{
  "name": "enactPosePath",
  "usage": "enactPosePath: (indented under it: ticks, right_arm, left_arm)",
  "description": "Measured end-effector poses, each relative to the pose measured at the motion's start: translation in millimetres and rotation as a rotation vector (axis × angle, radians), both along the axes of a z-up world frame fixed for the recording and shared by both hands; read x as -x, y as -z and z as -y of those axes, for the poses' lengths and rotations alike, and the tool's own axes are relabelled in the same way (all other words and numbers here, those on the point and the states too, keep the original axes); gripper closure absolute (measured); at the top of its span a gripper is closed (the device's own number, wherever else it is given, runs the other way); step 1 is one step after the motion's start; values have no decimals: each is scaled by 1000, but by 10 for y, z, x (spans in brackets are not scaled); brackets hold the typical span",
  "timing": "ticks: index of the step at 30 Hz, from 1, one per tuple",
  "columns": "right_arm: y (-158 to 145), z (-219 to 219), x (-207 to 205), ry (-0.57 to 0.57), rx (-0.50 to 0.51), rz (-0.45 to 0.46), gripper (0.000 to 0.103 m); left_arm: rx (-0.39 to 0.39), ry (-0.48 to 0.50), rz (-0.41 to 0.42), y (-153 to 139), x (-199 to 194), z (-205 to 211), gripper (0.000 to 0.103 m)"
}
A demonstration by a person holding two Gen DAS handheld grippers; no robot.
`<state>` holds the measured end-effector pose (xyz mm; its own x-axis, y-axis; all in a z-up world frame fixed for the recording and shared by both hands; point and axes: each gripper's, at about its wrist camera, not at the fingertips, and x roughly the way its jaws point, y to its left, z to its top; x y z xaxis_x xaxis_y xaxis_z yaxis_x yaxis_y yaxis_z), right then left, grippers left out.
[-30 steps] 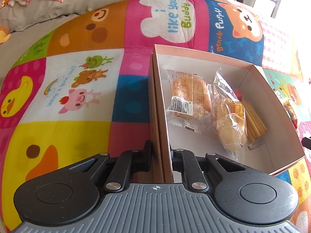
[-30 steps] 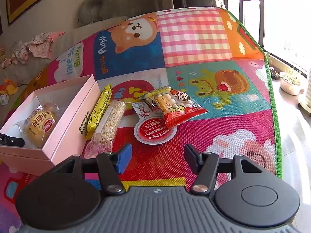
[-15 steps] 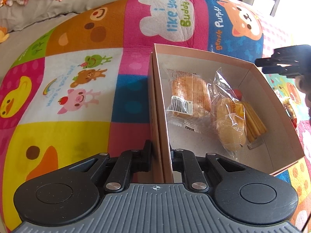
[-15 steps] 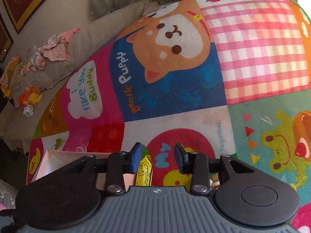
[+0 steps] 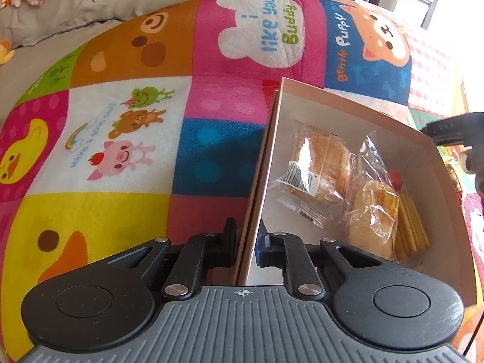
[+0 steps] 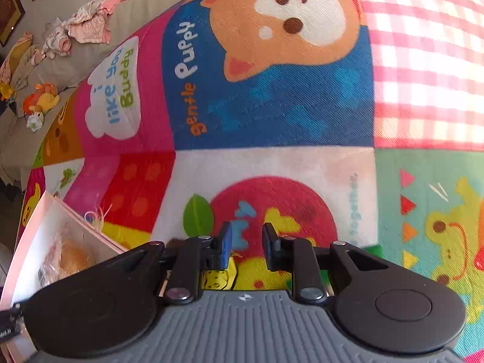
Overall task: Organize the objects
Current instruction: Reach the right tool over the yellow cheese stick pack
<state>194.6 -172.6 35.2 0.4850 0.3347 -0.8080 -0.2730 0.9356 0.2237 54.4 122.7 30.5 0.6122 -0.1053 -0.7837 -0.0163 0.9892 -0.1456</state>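
A pink cardboard box (image 5: 348, 112) lies open on the patchwork play mat (image 5: 121, 139). My left gripper (image 5: 245, 242) is shut on its near left wall. Inside are two wrapped buns (image 5: 320, 163) (image 5: 372, 211) and a pack of biscuit sticks (image 5: 411, 227). My right gripper (image 6: 246, 242) hangs low over the mat just right of the box (image 6: 33, 242), and its jaws are closing to a narrow gap. The end of a yellow snack packet (image 6: 216, 278) shows low at the root of that gap, partly under the left finger. The right gripper (image 5: 453, 130) also shows dark at the right edge of the left wrist view.
Grey bedding (image 6: 75, 54) borders the mat at the back, with crumpled pink clothes (image 6: 87, 27) and small plush toys (image 6: 40, 103) on it. Broad patches of mat stretch left of the box and beyond the right gripper.
The right gripper swung left from the loose snacks to the box's far side, dropped close to the mat and drew its jaws in. The left gripper and box stayed still.
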Motion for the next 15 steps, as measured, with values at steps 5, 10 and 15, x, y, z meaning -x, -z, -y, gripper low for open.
enactPosePath:
  ticks: [5, 10, 15]
  right_arm:
    - [-207, 221, 522, 16, 75, 80, 81]
    - [-387, 416, 1243, -4, -92, 68, 79]
    - [-334, 284, 1488, -16, -261, -36, 79]
  left_arm:
    - [10, 11, 1, 5, 19, 43, 89]
    - [18, 13, 1, 7, 27, 33, 90]
    - [16, -3, 6, 12, 42, 33, 90]
